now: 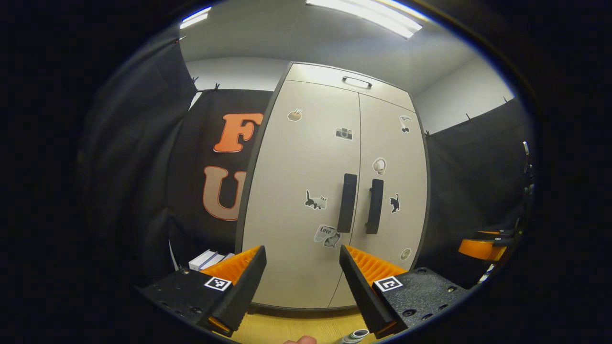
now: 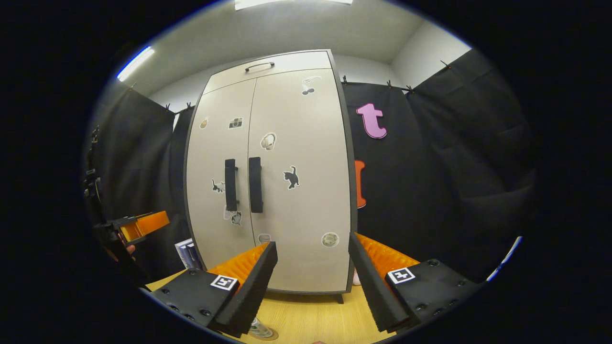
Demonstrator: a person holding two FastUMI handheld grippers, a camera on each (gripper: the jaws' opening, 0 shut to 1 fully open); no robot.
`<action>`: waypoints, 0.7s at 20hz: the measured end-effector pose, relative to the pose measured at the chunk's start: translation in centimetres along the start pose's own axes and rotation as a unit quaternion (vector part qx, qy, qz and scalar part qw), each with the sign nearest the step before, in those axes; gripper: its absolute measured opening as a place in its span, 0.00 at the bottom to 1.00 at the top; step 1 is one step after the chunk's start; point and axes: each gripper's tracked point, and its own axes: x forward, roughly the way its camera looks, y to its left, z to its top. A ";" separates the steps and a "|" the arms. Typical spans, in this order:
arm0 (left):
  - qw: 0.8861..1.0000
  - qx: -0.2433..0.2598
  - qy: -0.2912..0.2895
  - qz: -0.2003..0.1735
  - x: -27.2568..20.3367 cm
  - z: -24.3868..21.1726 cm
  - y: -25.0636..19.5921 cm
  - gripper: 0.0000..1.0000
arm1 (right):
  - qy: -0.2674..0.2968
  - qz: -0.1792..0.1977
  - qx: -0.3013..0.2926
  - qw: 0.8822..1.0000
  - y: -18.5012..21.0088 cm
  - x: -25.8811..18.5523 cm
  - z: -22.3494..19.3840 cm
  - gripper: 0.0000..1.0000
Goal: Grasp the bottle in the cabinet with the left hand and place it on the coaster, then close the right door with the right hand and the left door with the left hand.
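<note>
The cabinet (image 1: 334,191) is seen with both doors shut and its two dark handles (image 1: 347,203) side by side at the middle. The left gripper (image 1: 302,286) and right gripper (image 2: 313,286) are both held spread apart, grasping nothing. In the right gripper view the bottle (image 2: 260,329) is seen on the coaster (image 2: 272,333) on the wooden table (image 2: 311,315), near the camera; the left gripper view catches just its cap at the near edge. A sticker (image 1: 327,235) on the left door reads "Love". Books (image 1: 208,259) lie left of the cabinet. Black cloth lines the booth under ceiling lights (image 1: 373,16).
</note>
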 end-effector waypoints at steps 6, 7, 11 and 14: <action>1.000 0.014 -0.002 0.015 -2.0 -0.8 0.8 0.93 | -0.022 -0.005 -0.011 1.000 0.4 -0.3 0.3 0.98; 1.000 0.013 0.001 0.020 -2.2 -1.0 1.0 0.93 | -0.020 -0.003 -0.016 1.000 0.5 -0.4 0.2 0.98; 0.999 0.004 0.006 0.032 -2.8 -1.3 2.1 0.93 | -0.014 0.013 0.000 1.000 1.2 -0.4 -0.2 0.98; 0.999 0.014 0.001 0.030 -3.0 -0.8 2.1 0.94 | -0.013 0.010 -0.001 1.000 1.0 -0.5 -0.2 0.98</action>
